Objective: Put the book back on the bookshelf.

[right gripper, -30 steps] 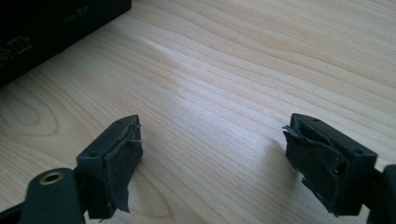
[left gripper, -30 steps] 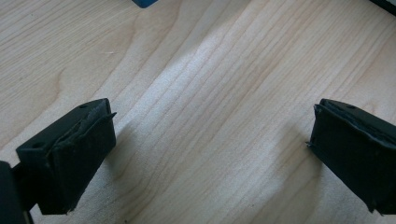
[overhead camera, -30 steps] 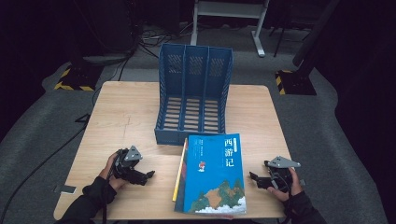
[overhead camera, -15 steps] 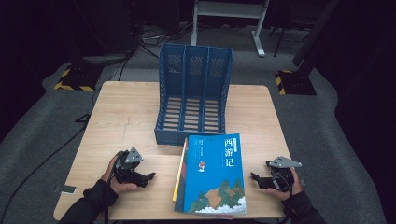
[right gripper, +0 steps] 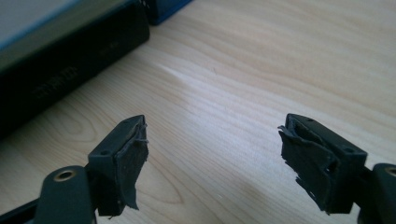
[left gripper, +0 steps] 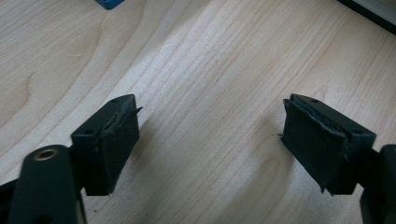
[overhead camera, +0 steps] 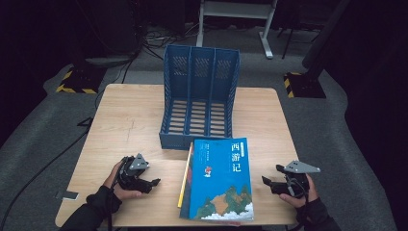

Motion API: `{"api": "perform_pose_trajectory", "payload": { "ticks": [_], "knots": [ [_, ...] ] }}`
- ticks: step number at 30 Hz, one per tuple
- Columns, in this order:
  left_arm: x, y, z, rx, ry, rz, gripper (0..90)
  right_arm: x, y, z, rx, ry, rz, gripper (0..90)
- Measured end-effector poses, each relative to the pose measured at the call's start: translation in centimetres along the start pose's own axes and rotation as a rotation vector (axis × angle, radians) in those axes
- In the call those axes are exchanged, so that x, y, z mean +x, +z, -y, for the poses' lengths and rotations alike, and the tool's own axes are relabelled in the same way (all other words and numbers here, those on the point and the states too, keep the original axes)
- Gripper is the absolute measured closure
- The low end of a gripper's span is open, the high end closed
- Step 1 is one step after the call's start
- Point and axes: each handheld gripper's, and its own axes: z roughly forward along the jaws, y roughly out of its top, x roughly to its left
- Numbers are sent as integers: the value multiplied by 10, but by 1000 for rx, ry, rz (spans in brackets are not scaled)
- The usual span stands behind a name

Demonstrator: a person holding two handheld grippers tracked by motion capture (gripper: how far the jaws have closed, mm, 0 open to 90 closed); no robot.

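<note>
Book (overhead camera: pixel 220 180): lay flat and face up near the counter's (overhead camera: pixel 130 125) near edge, about midway between its two near corners, far end touching or just short of the file rack's front lip; cover blue with a landscape, yellow strip along its left side.
File rack (overhead camera: pixel 199 96): blue, three slots, all seemingly vacant, stood at the middle of the counter toward its far edge.
Left hand-held gripper (overhead camera: pixel 149 183): rested low near the counter's near-left corner, jaws pointed toward the book, well apart from it; jaws had just been closing a little yet stood wide, nothing but bare wood between them in the left gripper view.
Right hand-held gripper (overhead camera: pixel 266 182): sat by the near-right corner, just beside the book's right edge; jaws likewise just closed slightly, wide apart, gripping nothing; book's dark edge (right gripper: pixel 56 70) visible ahead-left in the right gripper view.
Risk, pinch: probably a flat heavy book offered only thin edges; a one-sided lift could slip from worn pads (right gripper: pixel 133 163).
Risk, cover: likely to fan open if seized by the cover alone.
Risk, push: a sideways shove might slide the book off the near edge or jam it against the rack.
Risk, slotting: tilted entry could catch on a divider.
</note>
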Motion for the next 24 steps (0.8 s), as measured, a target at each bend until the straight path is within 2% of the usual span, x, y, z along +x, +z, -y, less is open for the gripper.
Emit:
{"api": "perform_pose_trajectory", "payload": {
  "ticks": [10, 19, 24],
  "knots": [
    [-8, -2, -4, -17, 42, -5, 200, 12, -18, -16, -42, -37, -44, 213],
    [-15, -4, -8, -35, 59, -2, 201, 26, -34, -33, -94, -60, -102, 213],
    [-15, -3, -8, -44, 60, -2, 199, 39, -45, -47, -125, -93, -135, 205]
  ]
}}
